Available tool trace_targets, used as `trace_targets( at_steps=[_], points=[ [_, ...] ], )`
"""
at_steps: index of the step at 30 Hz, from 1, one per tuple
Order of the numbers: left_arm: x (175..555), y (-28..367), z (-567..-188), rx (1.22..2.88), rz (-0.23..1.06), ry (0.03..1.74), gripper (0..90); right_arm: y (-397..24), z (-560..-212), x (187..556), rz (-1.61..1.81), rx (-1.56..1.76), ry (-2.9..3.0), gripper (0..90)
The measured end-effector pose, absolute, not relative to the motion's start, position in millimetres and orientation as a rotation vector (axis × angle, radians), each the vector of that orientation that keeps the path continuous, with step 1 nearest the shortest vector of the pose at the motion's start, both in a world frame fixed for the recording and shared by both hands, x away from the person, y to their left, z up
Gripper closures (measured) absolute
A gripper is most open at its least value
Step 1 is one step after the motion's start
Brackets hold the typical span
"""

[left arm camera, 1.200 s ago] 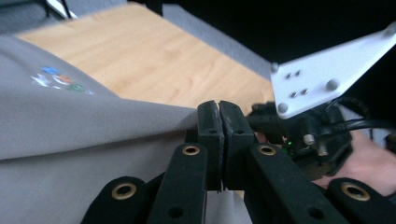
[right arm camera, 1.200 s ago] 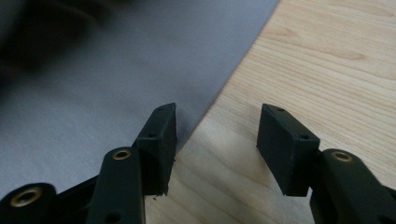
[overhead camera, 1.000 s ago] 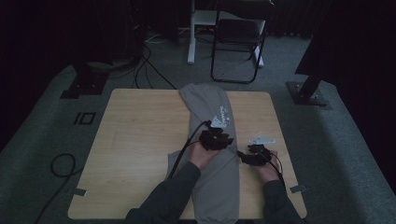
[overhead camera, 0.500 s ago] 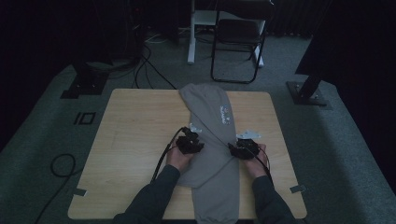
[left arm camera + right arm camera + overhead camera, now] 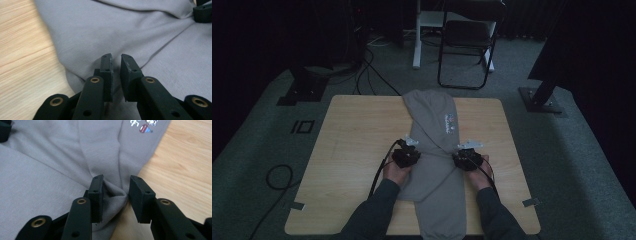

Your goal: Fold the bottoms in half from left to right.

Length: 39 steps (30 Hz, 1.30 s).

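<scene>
A grey garment (image 5: 432,150) with a small printed logo (image 5: 450,121) lies lengthwise down the middle of the wooden table (image 5: 357,135). My left gripper (image 5: 411,145) sits low at its left edge and my right gripper (image 5: 469,148) at its right edge. In the left gripper view the jaws (image 5: 116,60) have just been closing to a narrow slit over the cloth (image 5: 100,30). In the right gripper view the jaws (image 5: 116,182) have also been closing. They still stand apart, with a puckered fold of the garment's edge (image 5: 113,192) between them.
A folding chair (image 5: 467,45) and a white desk leg (image 5: 417,35) stand beyond the table's far edge. Stand bases rest on the floor at the far left (image 5: 302,90) and far right (image 5: 542,100). A cable loop (image 5: 277,175) lies left of the table.
The left hand has moved from over the garment's middle out to its left edge and lower. The right hand has drawn in to the right edge. The cloth now narrows between them.
</scene>
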State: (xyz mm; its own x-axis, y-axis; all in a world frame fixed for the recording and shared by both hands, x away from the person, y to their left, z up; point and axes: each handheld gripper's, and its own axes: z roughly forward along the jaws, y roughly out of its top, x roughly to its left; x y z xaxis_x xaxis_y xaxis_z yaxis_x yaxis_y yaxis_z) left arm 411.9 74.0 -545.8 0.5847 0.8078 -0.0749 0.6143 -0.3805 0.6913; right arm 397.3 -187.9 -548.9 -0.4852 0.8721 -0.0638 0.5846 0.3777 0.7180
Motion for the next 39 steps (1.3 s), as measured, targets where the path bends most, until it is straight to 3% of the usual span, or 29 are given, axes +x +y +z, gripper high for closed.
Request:
trace_targets(
  at_steps=[13,18,21,26,30,34,39],
  points=[
    [454.7,96.7,-546.4,2.059,0.415,1.242,77.8,-163.2,-549.7,439.2,0.898,1.318,2.167,64.7],
    [437.3,97.1,-544.6,2.094,0.318,1.167,70.3,-163.0,-548.7,433.4,0.885,1.319,2.174,63.9],
    [417.2,100.0,-541.7,2.151,0.29,1.094,66.4,-169.9,-546.1,423.3,0.867,1.33,2.21,56.1],
    [388.5,121.3,-527.5,2.11,0.359,1.052,63.6,-187.8,-544.1,409.2,0.84,1.341,2.218,53.2],
    [382.1,145.9,-523.2,2.072,0.428,1.141,60.6,-200.3,-544.2,402.0,0.843,1.36,2.205,55.2],
    [385.5,167.1,-530.4,1.989,0.401,1.266,57.3,-204.2,-544.3,395.8,0.882,1.352,2.181,55.4],
    [394.2,165.5,-541.4,1.988,0.375,1.31,52.9,-207.7,-541.8,387.4,0.933,1.343,2.17,53.9]
  ],
)
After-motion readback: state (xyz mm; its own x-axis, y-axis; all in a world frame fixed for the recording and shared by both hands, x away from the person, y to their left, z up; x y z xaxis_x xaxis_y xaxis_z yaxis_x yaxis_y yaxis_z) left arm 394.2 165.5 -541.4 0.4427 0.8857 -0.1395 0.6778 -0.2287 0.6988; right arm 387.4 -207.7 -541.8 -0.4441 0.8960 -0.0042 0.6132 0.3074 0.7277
